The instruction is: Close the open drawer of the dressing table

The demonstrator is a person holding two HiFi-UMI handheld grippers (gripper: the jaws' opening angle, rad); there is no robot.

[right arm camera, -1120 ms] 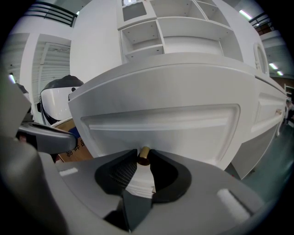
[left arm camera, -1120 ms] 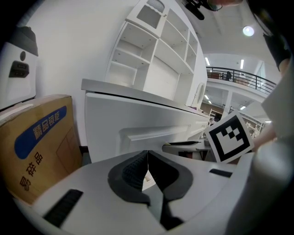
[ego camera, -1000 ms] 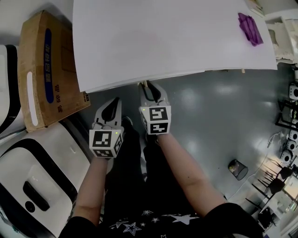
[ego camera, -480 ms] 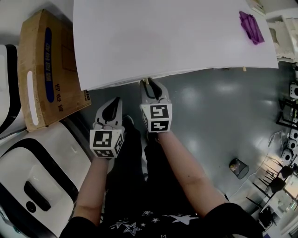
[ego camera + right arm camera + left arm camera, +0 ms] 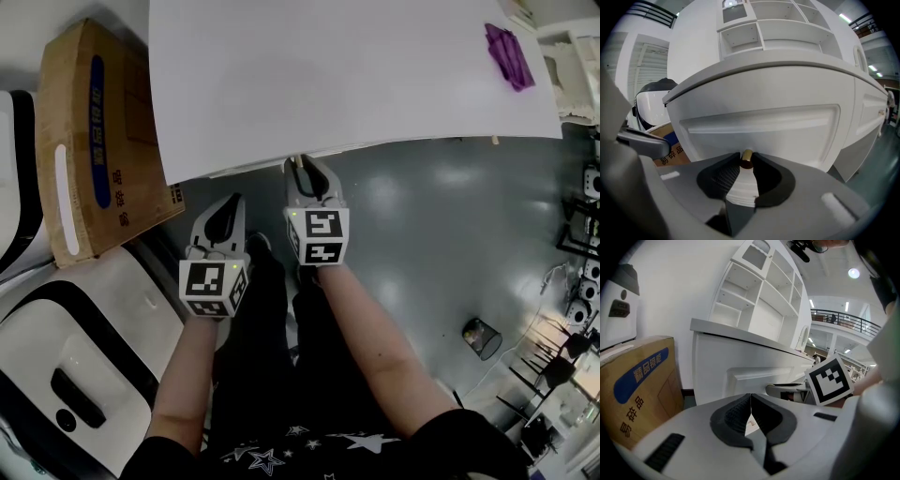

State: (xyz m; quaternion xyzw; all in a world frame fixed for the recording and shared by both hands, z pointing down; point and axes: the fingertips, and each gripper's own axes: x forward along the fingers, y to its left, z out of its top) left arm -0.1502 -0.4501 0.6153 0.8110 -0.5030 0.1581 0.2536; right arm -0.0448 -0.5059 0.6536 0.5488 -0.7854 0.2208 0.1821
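Two dark pads (image 5: 725, 177) of the right gripper (image 5: 302, 174) are pressed on the small brass knob (image 5: 746, 157) of the drawer (image 5: 759, 126), which is set just under the front edge of the dressing table (image 5: 356, 75). The drawer's long axis is laid along that edge. Its panel and knob are pointed away from the table, toward the person. The left gripper (image 5: 750, 400) is held just off the table's front, its jaws closed together on nothing. At the table's left end a cardboard box (image 5: 94, 141) is seen, printed "易碎品" beside a blue label that cannot be fully read.
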